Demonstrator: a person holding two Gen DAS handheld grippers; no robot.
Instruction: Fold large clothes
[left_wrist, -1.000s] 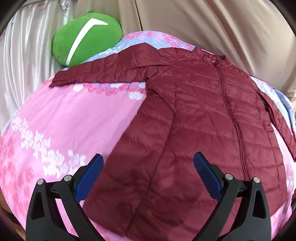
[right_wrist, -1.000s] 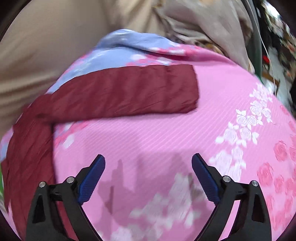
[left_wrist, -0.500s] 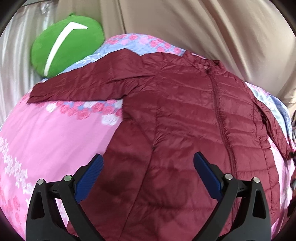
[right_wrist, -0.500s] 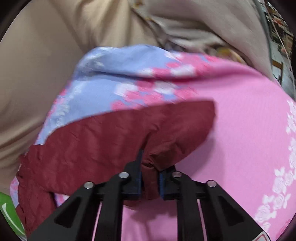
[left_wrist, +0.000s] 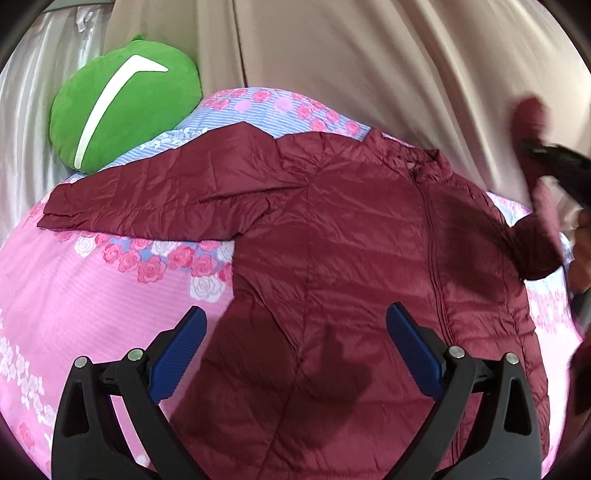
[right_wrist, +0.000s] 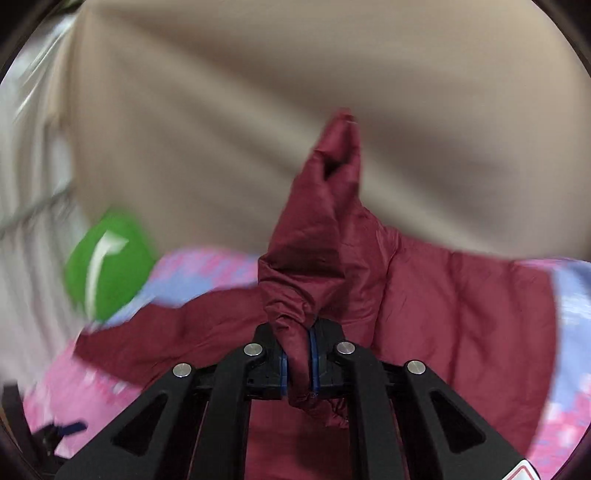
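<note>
Through my left wrist view, my left claw (left_wrist: 295, 350) hung wide open over the lower centre of the frame, holding nothing. The maroon jacket (left_wrist: 369, 258) lay zipped and face up across the middle of the pink floral bed (left_wrist: 92, 295), one sleeve (left_wrist: 159, 192) stretched flat toward the left, below the green cushion (left_wrist: 122, 114) at upper left. What had changed since a second earlier was at the right edge: the other sleeve (left_wrist: 535, 206), then flat, now stood lifted off the bed in my right claw (left_wrist: 554, 162). I judged that the first fold had begun.

Through my right wrist view, my right claw (right_wrist: 298, 363) was clamped on that sleeve (right_wrist: 317, 258), where a second before it had hovered open above it. The cuff end rose bunched and creased up the centre of the frame, the quilted body spread behind at right. The fabric looked thin, puffy and slippery. The cushion (right_wrist: 107, 269) was a blur at left.
</note>
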